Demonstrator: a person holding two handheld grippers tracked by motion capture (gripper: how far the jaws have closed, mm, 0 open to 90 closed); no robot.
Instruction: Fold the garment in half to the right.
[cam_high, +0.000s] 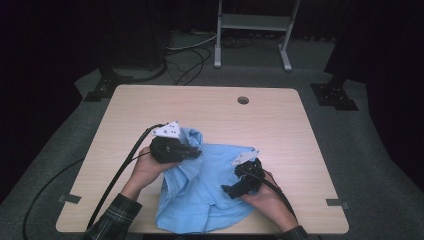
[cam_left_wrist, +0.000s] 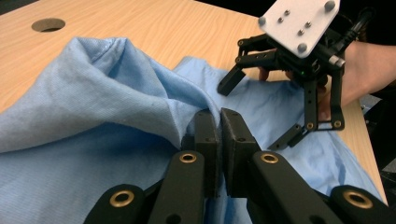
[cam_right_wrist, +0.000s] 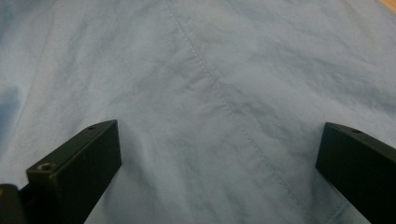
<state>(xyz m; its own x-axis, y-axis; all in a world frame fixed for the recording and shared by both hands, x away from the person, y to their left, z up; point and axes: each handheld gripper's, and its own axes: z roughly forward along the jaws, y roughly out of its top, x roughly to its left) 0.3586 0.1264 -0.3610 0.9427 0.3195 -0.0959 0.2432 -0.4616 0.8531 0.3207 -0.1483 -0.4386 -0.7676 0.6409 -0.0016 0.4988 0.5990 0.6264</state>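
I'm working a blue shirt (cam_high: 200, 190) that is lying crumpled on the near half of the table (cam_high: 210, 110). My left gripper (cam_left_wrist: 219, 119) is pinching a raised fold of it, jaws closed tight on the cloth and lifting it into a peak. My right gripper (cam_high: 239, 181) is hovering over the shirt's middle with jaws spread wide, holding nothing. I'm judging this as early going: one hold is made, the second grip is not yet taken, and the shirt is lying far from flat or folded.
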